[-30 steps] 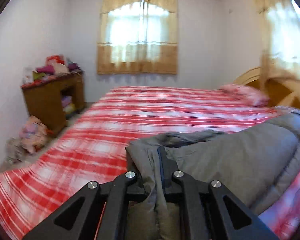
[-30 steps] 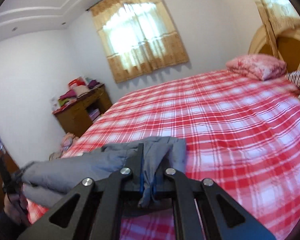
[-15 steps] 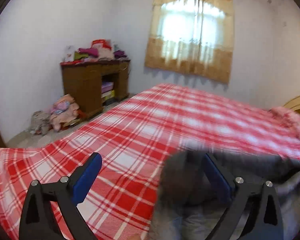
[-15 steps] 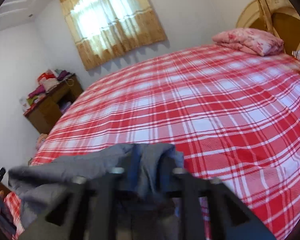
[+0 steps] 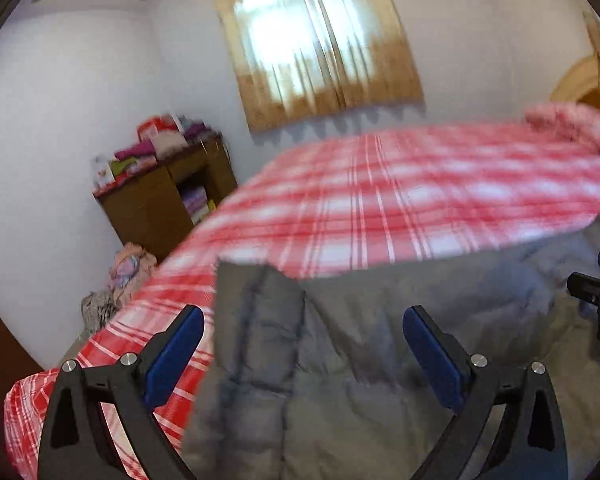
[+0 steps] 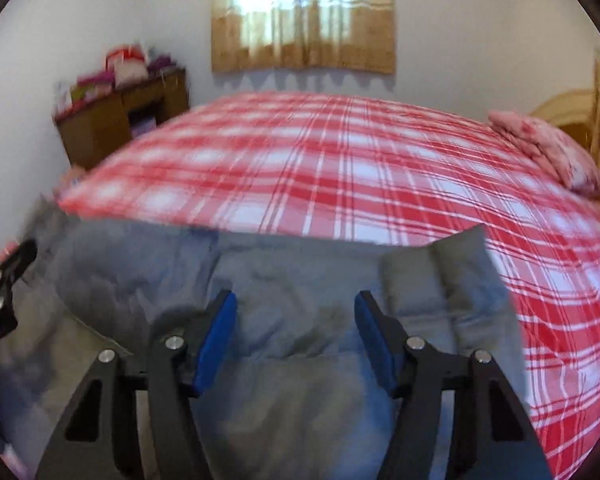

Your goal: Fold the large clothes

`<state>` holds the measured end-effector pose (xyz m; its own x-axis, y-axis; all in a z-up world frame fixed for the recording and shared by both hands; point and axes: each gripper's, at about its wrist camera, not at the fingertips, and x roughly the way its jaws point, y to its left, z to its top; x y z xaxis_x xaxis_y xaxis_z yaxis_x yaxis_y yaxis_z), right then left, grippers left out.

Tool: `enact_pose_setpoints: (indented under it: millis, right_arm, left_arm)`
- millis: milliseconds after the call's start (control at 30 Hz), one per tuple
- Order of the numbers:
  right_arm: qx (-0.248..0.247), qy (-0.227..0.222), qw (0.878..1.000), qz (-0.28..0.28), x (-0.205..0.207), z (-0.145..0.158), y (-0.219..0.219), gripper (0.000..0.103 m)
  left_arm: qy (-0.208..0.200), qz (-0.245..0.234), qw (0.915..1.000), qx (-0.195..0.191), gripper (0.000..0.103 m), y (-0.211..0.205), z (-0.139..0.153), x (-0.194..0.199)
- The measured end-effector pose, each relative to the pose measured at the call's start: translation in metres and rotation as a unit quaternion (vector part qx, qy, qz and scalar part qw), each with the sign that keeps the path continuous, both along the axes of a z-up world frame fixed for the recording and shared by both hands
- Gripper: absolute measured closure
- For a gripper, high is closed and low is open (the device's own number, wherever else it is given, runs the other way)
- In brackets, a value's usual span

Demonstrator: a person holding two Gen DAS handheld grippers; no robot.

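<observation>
A grey padded jacket [image 5: 340,344] lies spread on the near part of the red plaid bed [image 5: 380,208]; it also shows in the right wrist view [image 6: 300,292]. My left gripper [image 5: 300,336] is open, its blue pads [image 5: 172,348] wide apart above the jacket's left end. My right gripper [image 6: 296,328] is open above the jacket's middle, holding nothing. The right gripper shows at the right edge of the left wrist view [image 5: 596,292]. The left gripper shows at the left edge of the right wrist view [image 6: 4,280].
A wooden cabinet [image 5: 164,200] piled with clothes stands by the left wall, with a heap of clothes [image 5: 120,280] on the floor. A pink pillow [image 6: 548,152] and wooden headboard [image 6: 560,120] are at the right. A curtained window [image 6: 304,16] is on the far wall.
Both grippers were shut on the jacket's edges a second ago. The left opened first, then the right; both let go and the jacket now lies on the bed.
</observation>
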<state>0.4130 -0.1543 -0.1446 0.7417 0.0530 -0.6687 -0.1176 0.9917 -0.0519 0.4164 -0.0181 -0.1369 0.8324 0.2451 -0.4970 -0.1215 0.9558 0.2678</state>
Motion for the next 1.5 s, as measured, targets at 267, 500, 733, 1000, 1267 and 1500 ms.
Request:
enact_pose_setpoints:
  millis: [267, 500, 733, 1000, 1267, 1500]
  right_arm:
    - [0.015, 0.011, 1.000, -0.006, 0.010, -0.022, -0.005, 0.039]
    - [0.012, 0.015, 1.000, -0.007, 0.014, -0.032, 0.000, 0.039]
    - [0.011, 0.029, 0.999, -0.012, 0.023, -0.038, 0.003, 0.038]
    - [0.004, 0.052, 0.999, -0.012, 0.032, -0.043, 0.005, 0.037]
    - [-0.009, 0.065, 0.998, -0.013, 0.035, -0.048, 0.008, 0.036]
    - [-0.020, 0.070, 0.997, -0.014, 0.038, -0.051, 0.011, 0.036]
  left_arm:
    - [0.049, 0.037, 0.9977, -0.028, 0.003, 0.014, -0.055, 0.030]
    - [0.064, 0.045, 0.9953, -0.057, 0.001, 0.024, -0.067, 0.036]
    - [0.087, 0.050, 0.9932, -0.060, 0.001, 0.023, -0.076, 0.047]
    - [0.104, 0.053, 0.9914, -0.059, 0.001, 0.025, -0.078, 0.049]
    - [0.114, 0.055, 0.9904, -0.055, 0.001, 0.025, -0.080, 0.053]
    - [0.119, 0.056, 0.9900, -0.052, 0.001, 0.024, -0.080, 0.056]
